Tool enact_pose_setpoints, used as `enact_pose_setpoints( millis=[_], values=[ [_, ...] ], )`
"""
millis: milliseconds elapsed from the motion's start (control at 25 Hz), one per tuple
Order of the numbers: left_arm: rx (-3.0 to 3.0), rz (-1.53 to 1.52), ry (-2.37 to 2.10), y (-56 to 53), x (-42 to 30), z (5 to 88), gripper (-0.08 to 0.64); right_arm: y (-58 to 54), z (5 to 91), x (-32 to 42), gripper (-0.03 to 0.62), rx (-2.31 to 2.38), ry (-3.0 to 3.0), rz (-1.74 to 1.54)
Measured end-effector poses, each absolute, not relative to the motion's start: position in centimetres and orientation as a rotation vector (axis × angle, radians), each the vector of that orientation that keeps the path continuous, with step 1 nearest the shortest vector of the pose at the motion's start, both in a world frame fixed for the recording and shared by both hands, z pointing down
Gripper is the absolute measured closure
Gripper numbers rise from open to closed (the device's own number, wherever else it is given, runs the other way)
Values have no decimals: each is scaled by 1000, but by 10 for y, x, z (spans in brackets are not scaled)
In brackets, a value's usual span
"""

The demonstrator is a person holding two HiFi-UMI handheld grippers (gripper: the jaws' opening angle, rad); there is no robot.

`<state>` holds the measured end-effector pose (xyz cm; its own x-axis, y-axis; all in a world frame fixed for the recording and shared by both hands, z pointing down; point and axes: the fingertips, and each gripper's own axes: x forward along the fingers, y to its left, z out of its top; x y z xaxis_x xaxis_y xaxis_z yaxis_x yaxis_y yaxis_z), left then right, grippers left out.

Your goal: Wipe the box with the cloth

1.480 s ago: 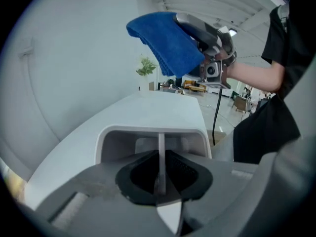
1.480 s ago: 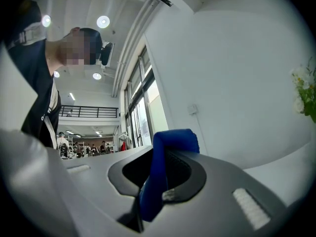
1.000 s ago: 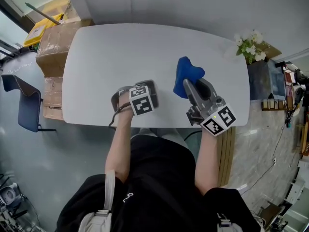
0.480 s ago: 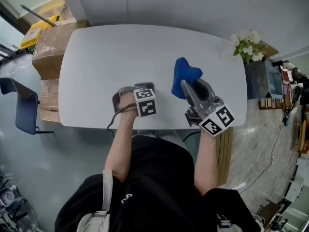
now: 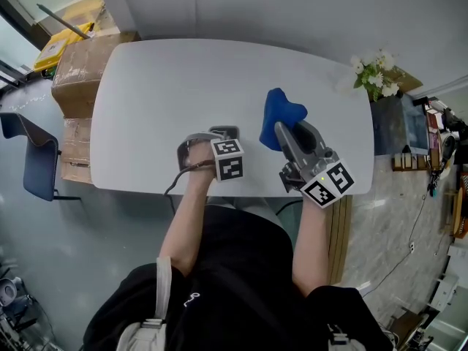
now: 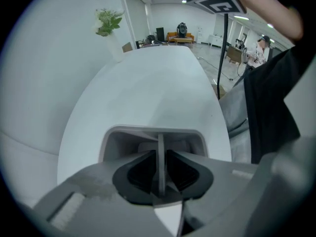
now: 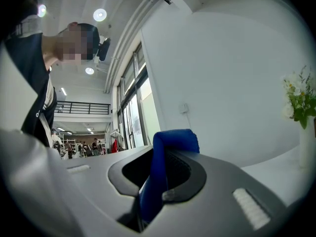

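The left gripper (image 6: 161, 181) is clenched on the near wall of the small grey box (image 6: 123, 132). That thin wall stands upright between its closed jaws, with the box's open hollow just beyond them. From the head view, this gripper and the box (image 5: 187, 143) have slid a little to the right along the near part of the white table (image 5: 183, 79) over the last second. That brings them closer to the blue cloth (image 5: 281, 112). The right gripper (image 7: 158, 191) grasps the cloth, a fold of it pinched between the jaws and the rest bunched above the tips. It has hardly moved, staying right of the box and clear of it. Cloth and box do not touch yet, so wiping seems about to start rather than under way.
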<state>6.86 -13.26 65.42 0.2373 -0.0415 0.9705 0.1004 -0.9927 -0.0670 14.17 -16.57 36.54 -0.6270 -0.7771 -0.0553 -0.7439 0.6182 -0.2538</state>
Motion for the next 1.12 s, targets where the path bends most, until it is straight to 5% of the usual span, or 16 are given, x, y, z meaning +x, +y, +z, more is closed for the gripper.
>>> enact_pose_setpoints(
  millis=[480,1120],
  values=[
    [-2630,-1627,220,-145,59,610,485,-166,363,128,537,-1292,2709,-299],
    [-2951,-437,1001,-193,40,411,510,-184,358,88,537,-1514,2708,-239]
  ],
)
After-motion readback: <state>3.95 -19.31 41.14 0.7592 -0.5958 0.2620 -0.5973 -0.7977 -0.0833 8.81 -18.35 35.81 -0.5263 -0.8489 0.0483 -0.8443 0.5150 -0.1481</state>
